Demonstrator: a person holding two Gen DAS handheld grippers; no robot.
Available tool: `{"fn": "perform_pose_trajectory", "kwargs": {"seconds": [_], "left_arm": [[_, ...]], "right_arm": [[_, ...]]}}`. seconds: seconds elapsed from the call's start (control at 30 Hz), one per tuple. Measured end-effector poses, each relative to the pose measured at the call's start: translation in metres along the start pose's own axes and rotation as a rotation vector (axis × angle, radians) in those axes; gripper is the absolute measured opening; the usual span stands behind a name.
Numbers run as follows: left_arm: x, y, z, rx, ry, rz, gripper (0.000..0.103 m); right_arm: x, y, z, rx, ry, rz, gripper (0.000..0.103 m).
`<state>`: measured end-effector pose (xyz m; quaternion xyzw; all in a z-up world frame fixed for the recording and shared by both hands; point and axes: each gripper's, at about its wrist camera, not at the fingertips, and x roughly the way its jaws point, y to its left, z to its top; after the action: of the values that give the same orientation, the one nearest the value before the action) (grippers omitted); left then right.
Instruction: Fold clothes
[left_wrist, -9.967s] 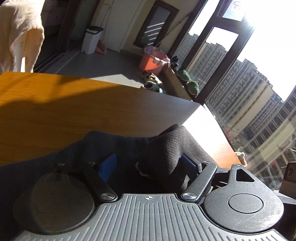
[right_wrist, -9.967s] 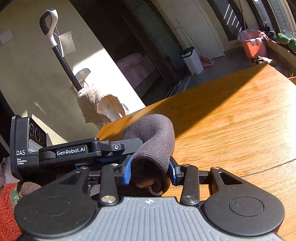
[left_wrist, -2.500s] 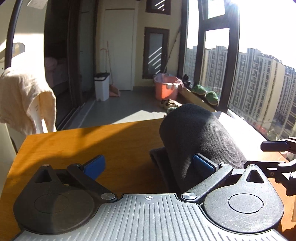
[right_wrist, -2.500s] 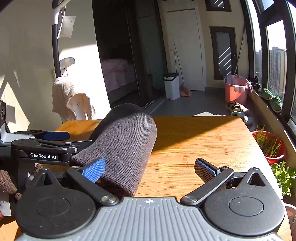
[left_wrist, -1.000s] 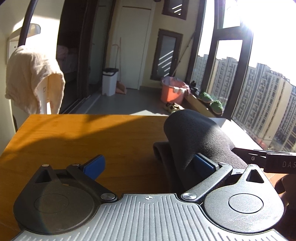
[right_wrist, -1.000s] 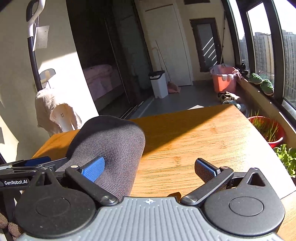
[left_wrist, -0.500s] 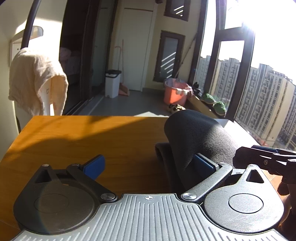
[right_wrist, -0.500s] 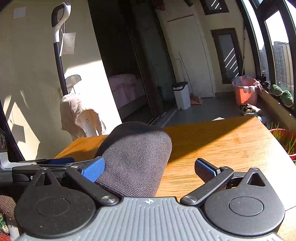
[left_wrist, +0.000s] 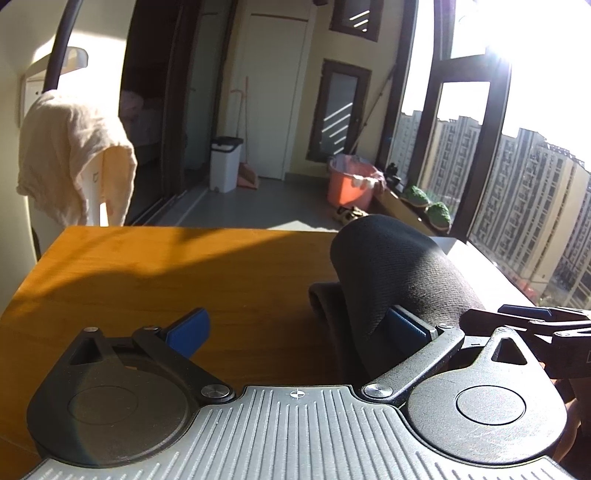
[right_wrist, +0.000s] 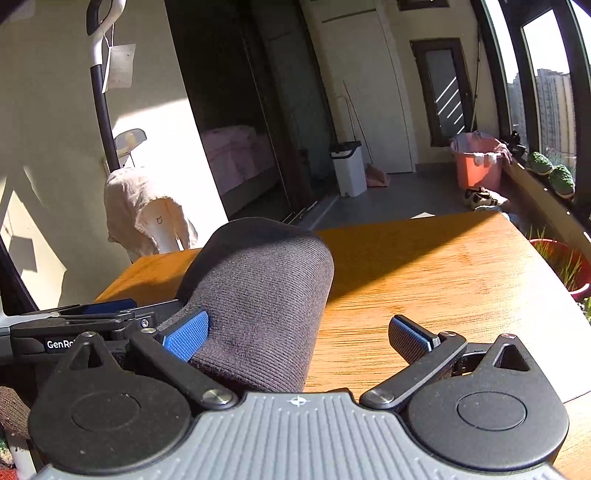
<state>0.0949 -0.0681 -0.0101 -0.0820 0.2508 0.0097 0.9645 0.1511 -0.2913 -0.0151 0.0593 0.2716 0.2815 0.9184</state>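
Dark ribbed knit garment (right_wrist: 258, 295) drapes over one finger of each gripper, left (left_wrist: 295, 328) and right (right_wrist: 297, 334); both gape, so your bundle could slide onto the wooden table (right_wrist: 443, 280).

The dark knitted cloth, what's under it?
The dark knitted cloth arches up between the open left gripper and right gripper. Around it lies the wooden table. What sits beneath the hump is covered, so that cannot be seen.
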Motion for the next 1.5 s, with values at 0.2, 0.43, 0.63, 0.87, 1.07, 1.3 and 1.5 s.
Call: {"fn": "perform_pose_trajectory", "kwargs": {"seconds": [0.2, 0.43, 0.63, 0.87, 1.07, 1.3, 1.5], "left_arm": [[-0.001, 0.004, -0.001, -0.032, 0.005, -0.017, 0.103], [-0.003, 0.000, -0.003, -0.025, 0.006, 0.000, 0.103], [-0.003, 0.001, -0.003, -0.032, 0.006, -0.005, 0.103], [-0.006, 0.009, -0.005, -0.081, -0.003, -0.035, 0.103], [-0.002, 0.003, -0.003, -0.061, 0.009, -0.004, 0.103], [0.000, 0.007, -0.002, -0.083, 0.021, -0.009, 0.103], [0.004, 0.014, -0.001, -0.110, 0.032, -0.036, 0.103]], "right_arm": [[-0.001, 0.000, 0.000, -0.004, -0.005, -0.006, 0.103], [-0.003, 0.006, -0.001, -0.033, -0.017, -0.033, 0.103], [-0.004, 0.008, -0.002, -0.033, -0.021, -0.048, 0.103], [-0.003, 0.004, -0.002, -0.001, -0.017, -0.035, 0.103], [0.003, 0.003, 0.001, 0.020, -0.011, -0.030, 0.103], [0.004, 0.005, 0.000, 0.028, -0.019, -0.036, 0.103], [0.002, 0.009, -0.002, 0.029, -0.030, -0.059, 0.103]]}}
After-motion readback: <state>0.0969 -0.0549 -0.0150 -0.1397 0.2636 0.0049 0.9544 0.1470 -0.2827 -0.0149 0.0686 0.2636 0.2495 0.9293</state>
